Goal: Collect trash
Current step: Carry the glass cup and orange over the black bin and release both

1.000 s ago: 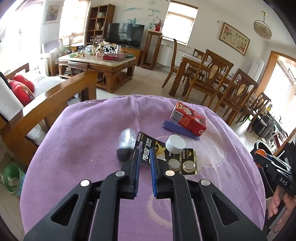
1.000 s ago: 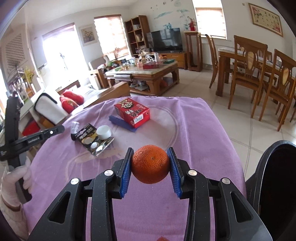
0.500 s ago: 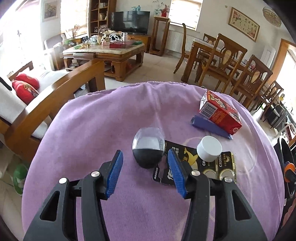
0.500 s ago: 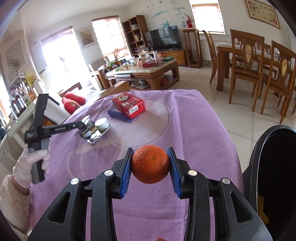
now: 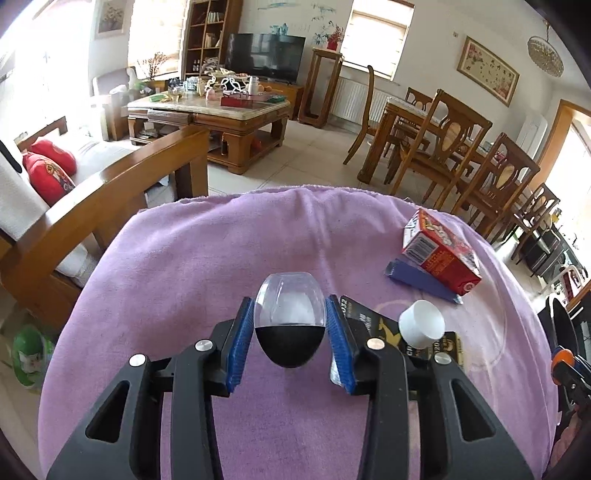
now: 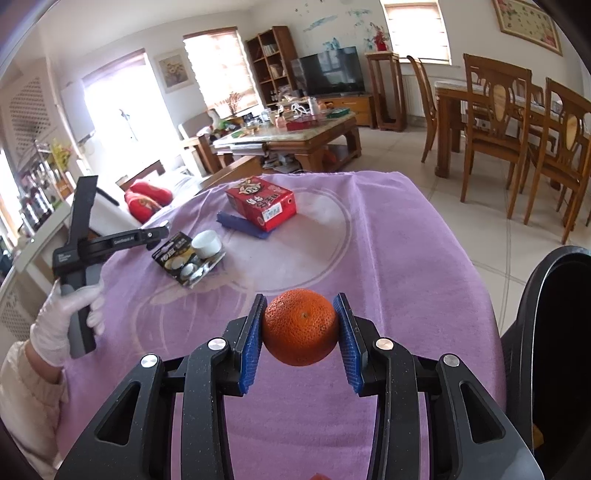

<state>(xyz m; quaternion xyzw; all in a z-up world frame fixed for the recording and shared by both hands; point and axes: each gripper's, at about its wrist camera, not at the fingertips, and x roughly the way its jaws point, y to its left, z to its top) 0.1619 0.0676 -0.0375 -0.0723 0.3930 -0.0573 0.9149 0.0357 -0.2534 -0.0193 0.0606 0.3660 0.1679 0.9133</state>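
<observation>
The left gripper's right finger (image 5: 338, 341) is covering part of the battery card (image 5: 364, 323). Beside that card, the white cap (image 5: 422, 323) is hiding more print. The black bin (image 6: 554, 332) is running off the frame's right edge.

A living and dining room behind the work surface.
The coffee table (image 5: 207, 110) is the landmark: a TV (image 5: 264, 57) and bookshelf (image 5: 208, 35) stand behind it, a sofa (image 5: 92, 206) with red cushions (image 5: 48, 171) lies to its left, and dining chairs (image 5: 443, 144) stand to its right.
</observation>
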